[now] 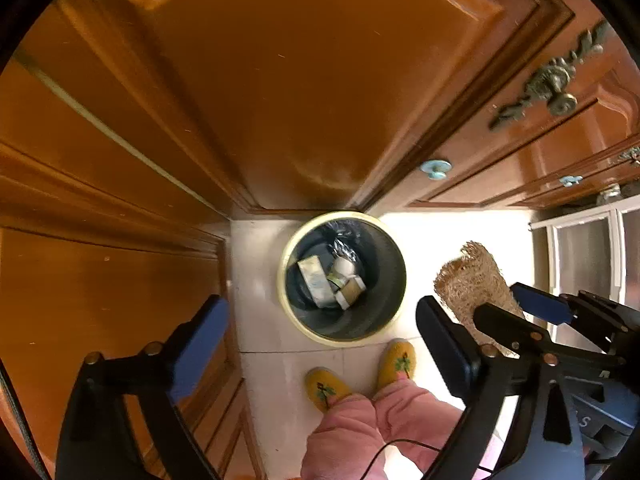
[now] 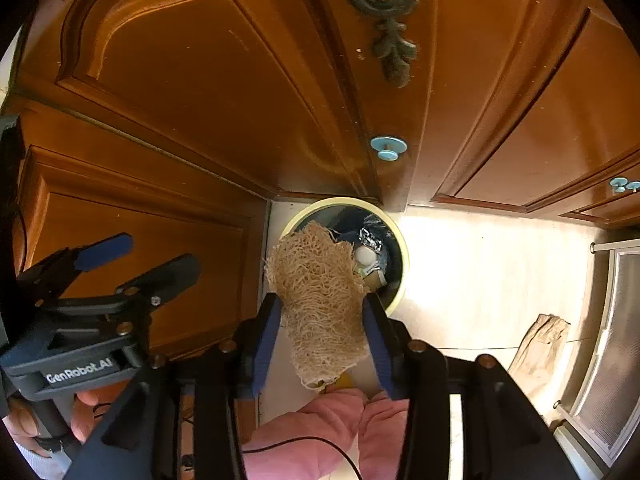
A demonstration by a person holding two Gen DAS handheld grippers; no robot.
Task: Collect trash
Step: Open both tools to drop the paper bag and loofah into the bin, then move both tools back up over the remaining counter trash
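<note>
Loofah scrap [image 2: 320,304]: tan, stringy mesh, frayed edges, hanging directly over the bin [image 1: 394,256] mouth. Right gripper [image 2: 324,336] fingers clamp its sides, roughly half open. Left gripper [image 1: 320,328] fingers spread wide, empty, above the bin. Bin: cream rim, dark liner, cartons and foil inside. It stands on pale floor tiles [image 1: 460,240], tucked against brown wooden cabinet doors [image 1: 280,80].

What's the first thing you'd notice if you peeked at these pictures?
The scratchy tan loofah sponge, pinched between the right gripper fingers above the round trash bin on the floor. The bin sits by the brown wooden cabinets and already has trash inside. The left gripper hangs wide open and empty over the bin.
</note>
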